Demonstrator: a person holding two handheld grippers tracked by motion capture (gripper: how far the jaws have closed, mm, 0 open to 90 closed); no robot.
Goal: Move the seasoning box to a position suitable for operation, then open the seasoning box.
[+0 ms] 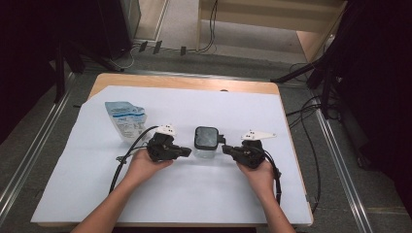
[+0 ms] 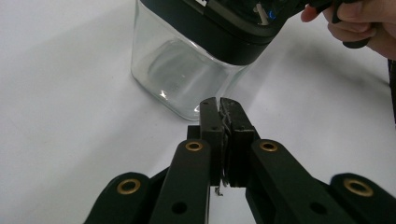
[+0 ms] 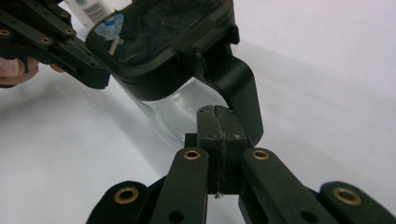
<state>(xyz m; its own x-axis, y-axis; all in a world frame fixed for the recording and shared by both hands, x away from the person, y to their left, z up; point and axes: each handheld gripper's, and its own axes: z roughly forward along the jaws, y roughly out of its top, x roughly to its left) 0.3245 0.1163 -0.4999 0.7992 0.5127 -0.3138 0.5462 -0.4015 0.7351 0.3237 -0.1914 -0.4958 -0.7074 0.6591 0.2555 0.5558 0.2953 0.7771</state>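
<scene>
Glass at centre stage — a clear square glass jar with a black lid (image 1: 206, 142) stands upright on the white sheet (image 1: 194, 194) that covers the wooden bench (image 1: 184, 81), right between the two hands. Left tongs (image 1: 187, 152) come in from the jar's left side, clenched tight with nothing between the jaws, their tip just beside the jar's wall. From the left gripper view the jaws press flat against each other and point at the jar's lower corner (image 2: 187, 79), with white sheet still visible between tip and glass, so close but apart.

Right tongs (image 1: 226, 149) sit on the other side, also clenched and empty — tip just beside the lid's black latch arm. In the right gripper view that latch arm (image 3: 238, 88) hangs down from the lid's edge directly behind the closed jaw tips; whether they touch it I cannot tell. The jar looks tilted there, but that is the camera's own angle. The lid's dark translucent top (image 3: 154, 23) is in plain sight, and the left tongs show beyond it at the upper left.

Off to the far left of the sheet, well apart from the jar, lies a crumpled blue-and-white plastic pouch (image 1: 125, 119).
</scene>
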